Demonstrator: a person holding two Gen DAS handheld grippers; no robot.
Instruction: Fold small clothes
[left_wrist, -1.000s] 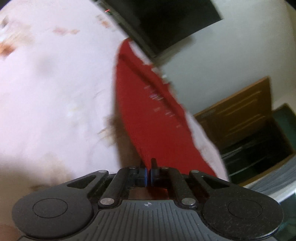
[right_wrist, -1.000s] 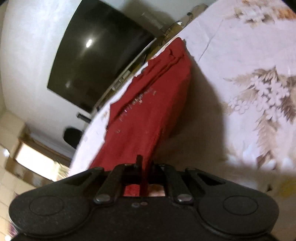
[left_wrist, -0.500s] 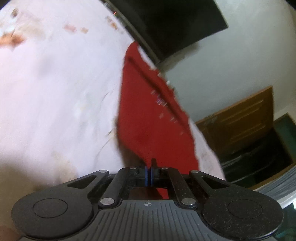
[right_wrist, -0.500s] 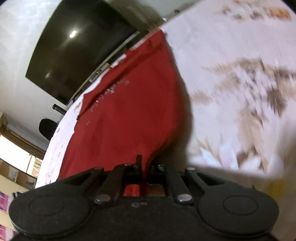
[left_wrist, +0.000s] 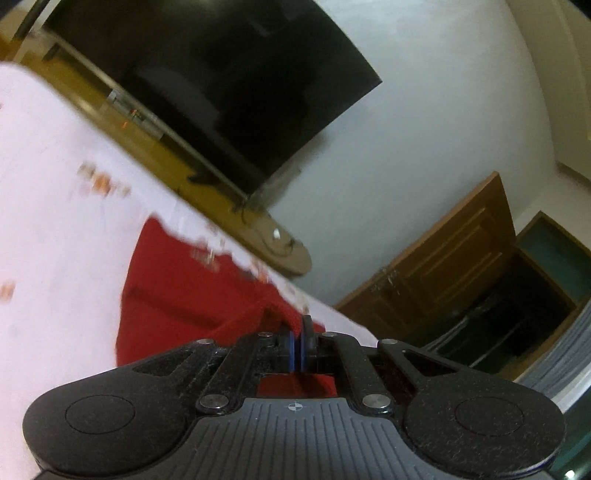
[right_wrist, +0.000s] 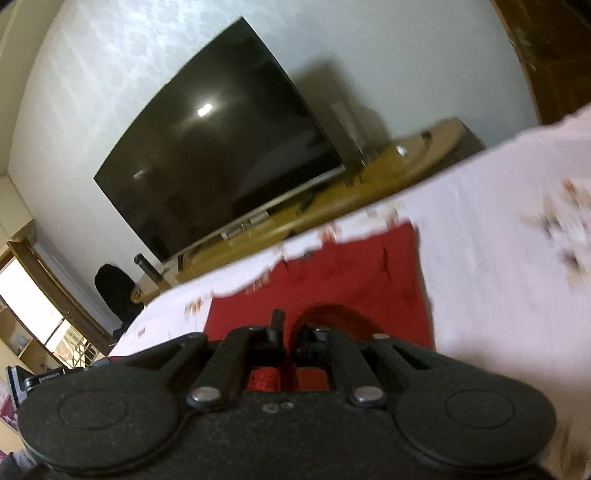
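Note:
A red garment lies on a white floral bedspread. My left gripper is shut on a near corner of the red garment, and a fold of cloth rises up to its fingertips. In the right wrist view the same red garment spreads ahead on the bedspread. My right gripper is shut on its near edge, with a hump of red cloth bulging over the right finger. Both views are blurred by motion.
A large dark television stands on a low wooden unit past the bed's far edge; it also shows in the right wrist view. A wooden door is at the right. A dark chair and shelves stand at the left.
Both grippers have carried the held edge forward over the garment and tilted up, so the red cloth looks much shorter and the television and wall fill the upper views.

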